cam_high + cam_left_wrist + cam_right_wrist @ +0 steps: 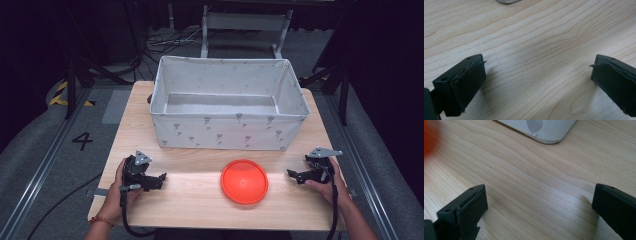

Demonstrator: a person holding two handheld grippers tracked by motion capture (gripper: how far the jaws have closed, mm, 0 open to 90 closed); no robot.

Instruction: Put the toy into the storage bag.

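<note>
The wooden table [200, 200] carries everything noted here. At its far half stands a white fabric bin [227, 131] with a grey print, its open top facing up. Nearer me, in front of the bin and between my two hands, an orange disc [244, 181] lies flat on the wood, touching neither tool. My left gripper [161, 178] rests on the table left of the disc, jaws spread wide with nothing between them. My right gripper [291, 174] sits right of the disc, likewise agape over bare wood.
</note>
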